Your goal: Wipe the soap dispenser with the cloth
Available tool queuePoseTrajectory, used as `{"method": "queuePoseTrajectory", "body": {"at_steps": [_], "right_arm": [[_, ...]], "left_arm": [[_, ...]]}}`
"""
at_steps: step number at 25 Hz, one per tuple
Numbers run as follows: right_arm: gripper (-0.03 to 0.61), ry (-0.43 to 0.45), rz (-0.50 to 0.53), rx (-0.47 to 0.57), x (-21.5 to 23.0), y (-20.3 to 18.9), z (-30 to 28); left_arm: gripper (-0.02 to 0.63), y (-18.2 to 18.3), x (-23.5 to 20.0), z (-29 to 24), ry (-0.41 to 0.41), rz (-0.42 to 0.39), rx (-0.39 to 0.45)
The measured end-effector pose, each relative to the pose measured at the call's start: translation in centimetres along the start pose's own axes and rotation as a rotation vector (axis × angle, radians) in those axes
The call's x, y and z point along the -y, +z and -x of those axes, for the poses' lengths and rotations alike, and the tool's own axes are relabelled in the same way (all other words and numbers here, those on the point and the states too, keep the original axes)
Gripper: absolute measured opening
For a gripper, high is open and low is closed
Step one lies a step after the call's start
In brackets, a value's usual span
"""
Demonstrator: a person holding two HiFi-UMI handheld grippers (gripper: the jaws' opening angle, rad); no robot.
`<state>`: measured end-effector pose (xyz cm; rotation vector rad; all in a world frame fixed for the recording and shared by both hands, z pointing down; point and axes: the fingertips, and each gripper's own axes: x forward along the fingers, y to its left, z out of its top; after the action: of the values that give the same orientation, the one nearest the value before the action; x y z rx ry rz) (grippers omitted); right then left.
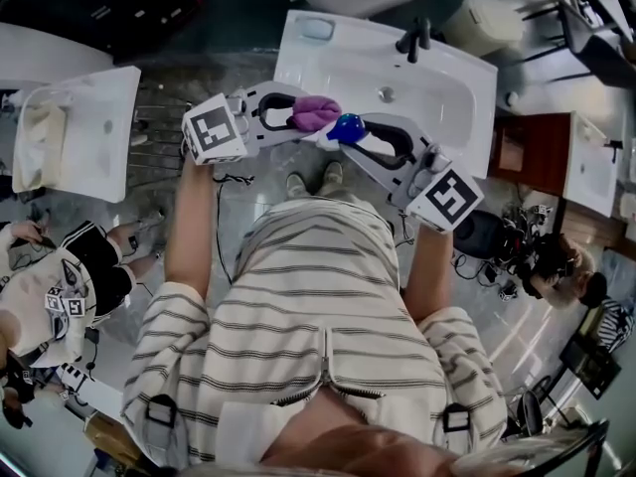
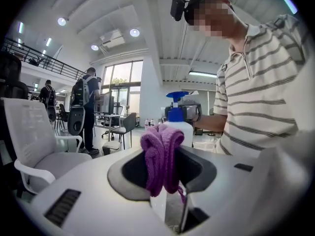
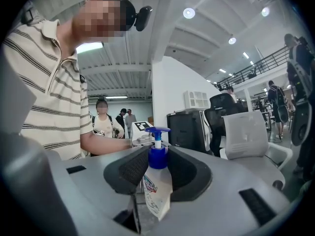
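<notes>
In the head view my left gripper is shut on a bunched purple cloth, held in the air in front of the person's chest. Facing it, my right gripper is shut on a white soap dispenser with a blue pump. The cloth touches or nearly touches the dispenser's top. In the left gripper view the purple cloth hangs between the jaws with the dispenser just behind it. The right gripper view shows the dispenser upright, clamped between the black pads.
A white washbasin with a black tap lies below and beyond the grippers. Another white basin stands at the left. Seated people are at the left and right edges. A white chair stands in the left gripper view.
</notes>
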<state>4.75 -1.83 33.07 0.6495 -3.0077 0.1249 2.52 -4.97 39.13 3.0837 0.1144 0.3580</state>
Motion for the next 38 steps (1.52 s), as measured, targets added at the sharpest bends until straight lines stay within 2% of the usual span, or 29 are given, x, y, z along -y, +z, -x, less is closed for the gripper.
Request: {"method": "queuePoseTrajectory", "body": {"at_steps": [10,15,23,27,31,38], "right_arm": [[0.133,0.031,-0.012,0.031,-1.0,0.8,-0.7],[0.133,0.03,-0.028,0.06,-0.9,1.6,-0.9],[0.133,0.004,-0.039,0.084,0.3,1.8,-0.9],[0.133,0.003,-0.015,0.065,0.6,1.2,-1.2],[0.133,-0.023,-0.036,0.063,1.2,1.0,-1.5],[0.133,-0.084,-0.016,0.036,2.1,0.1,-3.1]], "left_arm": [[0.132,-0.9,-0.3,-0.9,-0.032,0.016,0.012],[0.132,-1.9,-0.6,-0.9,-0.01,0.031,0.009],[0.132,-3.2,-1.0,0.0,0.056,0.116,0.054],[0.133,-3.4,-1.6,1.0,0.123,0.15,0.092],[0.133,-3.7,-1.8,1.6,0.211,0.17,0.111],[0.137,-4.0,-2.7,3.7,0.415,0.209,0.136]]}}
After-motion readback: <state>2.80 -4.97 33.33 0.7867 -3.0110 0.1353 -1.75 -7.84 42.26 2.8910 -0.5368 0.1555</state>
